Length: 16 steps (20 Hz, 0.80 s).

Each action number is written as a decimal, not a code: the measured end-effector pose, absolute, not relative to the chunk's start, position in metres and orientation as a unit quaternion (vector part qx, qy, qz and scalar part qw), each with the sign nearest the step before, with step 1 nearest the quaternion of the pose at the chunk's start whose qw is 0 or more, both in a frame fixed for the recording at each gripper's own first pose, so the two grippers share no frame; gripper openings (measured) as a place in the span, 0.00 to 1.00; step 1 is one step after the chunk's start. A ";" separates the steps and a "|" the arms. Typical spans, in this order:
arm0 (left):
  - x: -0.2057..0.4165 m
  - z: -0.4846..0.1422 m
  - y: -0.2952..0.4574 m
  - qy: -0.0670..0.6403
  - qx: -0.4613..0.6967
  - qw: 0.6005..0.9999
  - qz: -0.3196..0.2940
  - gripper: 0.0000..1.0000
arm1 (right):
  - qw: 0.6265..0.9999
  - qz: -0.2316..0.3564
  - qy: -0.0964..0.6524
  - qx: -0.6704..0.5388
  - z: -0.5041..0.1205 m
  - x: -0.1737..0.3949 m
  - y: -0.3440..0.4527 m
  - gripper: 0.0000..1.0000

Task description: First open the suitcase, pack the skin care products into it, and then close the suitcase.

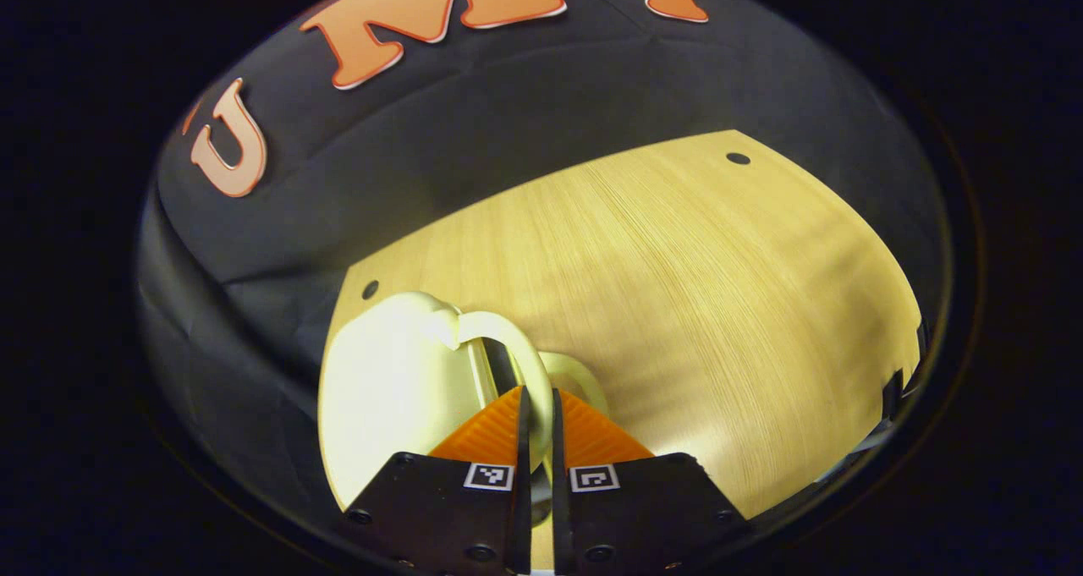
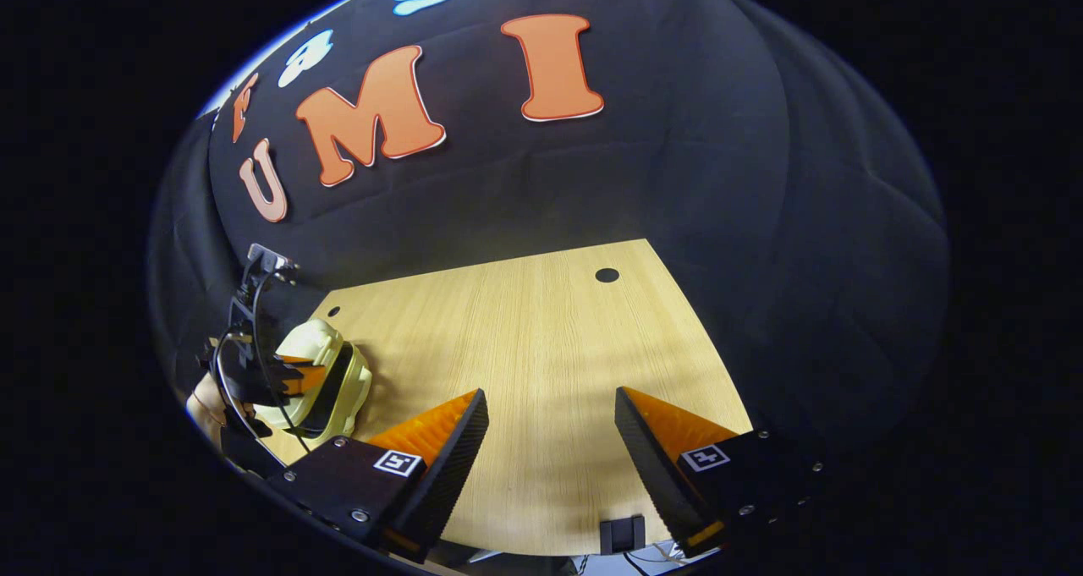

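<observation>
Left tongs look clenched on the cream suitcase handle; right tongs released over the bench. Thin pinch may slip, dropping the lid.

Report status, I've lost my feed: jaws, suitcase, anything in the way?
Left gripper shut at small cream hard-shell suitcase handle. Right gripper open over bare light wooden table. Suitcase slightly ajar.

One suitcase, cream, near left on one table. Two holes in the far tabletop. Two grippers: left, right.
</observation>
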<state>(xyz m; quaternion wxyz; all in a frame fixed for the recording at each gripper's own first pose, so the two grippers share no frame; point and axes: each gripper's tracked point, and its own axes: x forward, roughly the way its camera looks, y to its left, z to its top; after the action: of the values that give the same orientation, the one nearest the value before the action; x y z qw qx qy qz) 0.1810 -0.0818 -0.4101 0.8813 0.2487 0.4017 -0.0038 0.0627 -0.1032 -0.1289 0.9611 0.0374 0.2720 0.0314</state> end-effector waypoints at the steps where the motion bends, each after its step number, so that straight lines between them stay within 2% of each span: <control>1: 0.179 -0.423 -0.081 0.416 0.246 0.875 -0.004 0.10 | 0.960 0.034 0.275 0.036 -0.131 0.062 -0.101 0.96; 6: 0.181 -0.434 -0.077 0.441 0.261 0.859 0.011 0.11 | 0.956 0.054 0.286 0.031 -0.136 0.061 -0.088 0.95; 11: 0.180 -0.427 -0.079 0.426 0.257 0.867 0.025 0.13 | 0.954 0.078 0.287 0.031 -0.137 0.064 -0.074 0.95; 13: 0.179 -0.422 -0.081 0.417 0.232 0.878 0.032 0.17 | 0.953 0.087 0.289 0.029 -0.137 0.067 -0.067 0.95; 14: 0.173 -0.419 -0.084 0.408 0.209 0.888 0.029 0.28 | 0.952 0.092 0.290 0.028 -0.137 0.069 -0.065 0.95; 16: 0.162 -0.395 -0.096 0.381 0.181 0.906 0.025 0.36 | 0.953 0.095 0.287 0.027 -0.137 0.075 -0.059 0.96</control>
<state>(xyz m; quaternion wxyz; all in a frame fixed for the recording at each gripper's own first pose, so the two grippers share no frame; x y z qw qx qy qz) 0.1621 -0.0958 -0.3951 0.9064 0.1807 0.3809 0.0250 0.0745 -0.0592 -0.1366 0.9527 0.0267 0.2874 0.0947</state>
